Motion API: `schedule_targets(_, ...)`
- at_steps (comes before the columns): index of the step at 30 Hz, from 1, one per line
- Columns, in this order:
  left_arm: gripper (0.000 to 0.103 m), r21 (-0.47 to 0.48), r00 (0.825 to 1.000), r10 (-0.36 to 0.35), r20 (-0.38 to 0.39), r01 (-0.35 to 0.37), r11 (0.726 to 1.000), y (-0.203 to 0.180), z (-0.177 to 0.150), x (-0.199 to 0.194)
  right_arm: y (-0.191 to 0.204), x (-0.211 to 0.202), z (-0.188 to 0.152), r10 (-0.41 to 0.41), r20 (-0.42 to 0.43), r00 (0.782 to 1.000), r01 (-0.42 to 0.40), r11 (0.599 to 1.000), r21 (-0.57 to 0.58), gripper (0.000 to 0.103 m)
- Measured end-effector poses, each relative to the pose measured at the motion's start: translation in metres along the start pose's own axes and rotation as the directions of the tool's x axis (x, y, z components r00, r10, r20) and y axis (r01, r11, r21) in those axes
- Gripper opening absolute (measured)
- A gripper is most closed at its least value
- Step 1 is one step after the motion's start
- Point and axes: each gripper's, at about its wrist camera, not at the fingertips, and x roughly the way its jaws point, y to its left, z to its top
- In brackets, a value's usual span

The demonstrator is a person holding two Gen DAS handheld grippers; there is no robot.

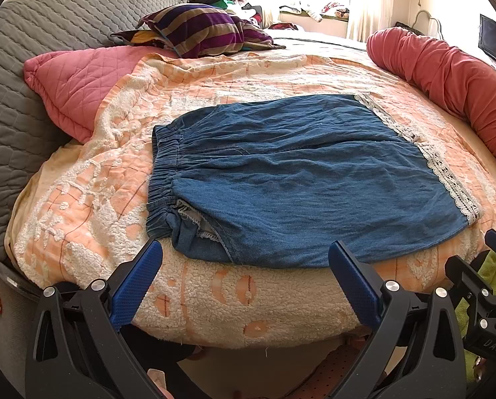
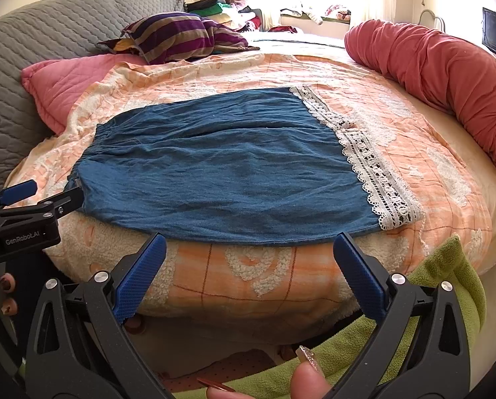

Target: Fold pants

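Blue denim pants (image 1: 301, 179) lie folded in half on the orange-and-white bedspread (image 1: 214, 76), elastic waistband at the left, white lace hem (image 1: 447, 166) at the right. They also show in the right wrist view (image 2: 221, 166), with the lace hem (image 2: 371, 169) at the right. My left gripper (image 1: 246, 256) is open and empty, just short of the pants' near edge. My right gripper (image 2: 249, 249) is open and empty at the near edge, further right. The left gripper shows at the left of the right wrist view (image 2: 45, 193).
A pink quilted pillow (image 1: 78, 89) and grey quilted headboard (image 1: 31, 66) lie left. A striped purple cushion (image 1: 201, 30) sits at the back. A red bolster (image 1: 454, 83) runs along the right. A green towel (image 2: 447, 299) hangs at the near right bed edge.
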Motion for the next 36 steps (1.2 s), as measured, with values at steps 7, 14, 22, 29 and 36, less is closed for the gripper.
schedule_targets(7, 0.099, -0.001, 1.000, -0.001, 0.001, 0.001, 1.000, 0.001, -0.001, 0.000, 0.003, 0.001, 0.002, -0.001, 0.000, 1.000, 0.001, 1.000, -0.010, 0.095)
schedule_targets(14, 0.099, -0.008, 1.000, 0.005, -0.003, -0.005, 1.000, 0.003, 0.003, 0.001, 0.009, 0.004, 0.004, 0.003, -0.011, 1.000, -0.003, 1.000, -0.021, 0.095)
schedule_targets(22, 0.099, -0.028, 1.000, 0.026, -0.011, -0.026, 0.999, 0.018, 0.010, 0.013, 0.022, 0.013, 0.016, 0.022, -0.026, 0.999, -0.024, 0.999, -0.047, 0.095)
schedule_targets(29, 0.099, -0.074, 0.998, 0.063, -0.028, -0.065, 0.995, 0.046, 0.026, 0.030, 0.043, 0.026, 0.038, 0.049, -0.023, 0.999, -0.051, 0.993, -0.103, 0.095)
schedule_targets(36, 0.099, -0.130, 0.995, 0.087, -0.038, -0.092, 0.987, 0.077, 0.047, 0.051, 0.062, 0.048, 0.067, 0.065, -0.020, 0.998, -0.067, 0.988, -0.142, 0.095)
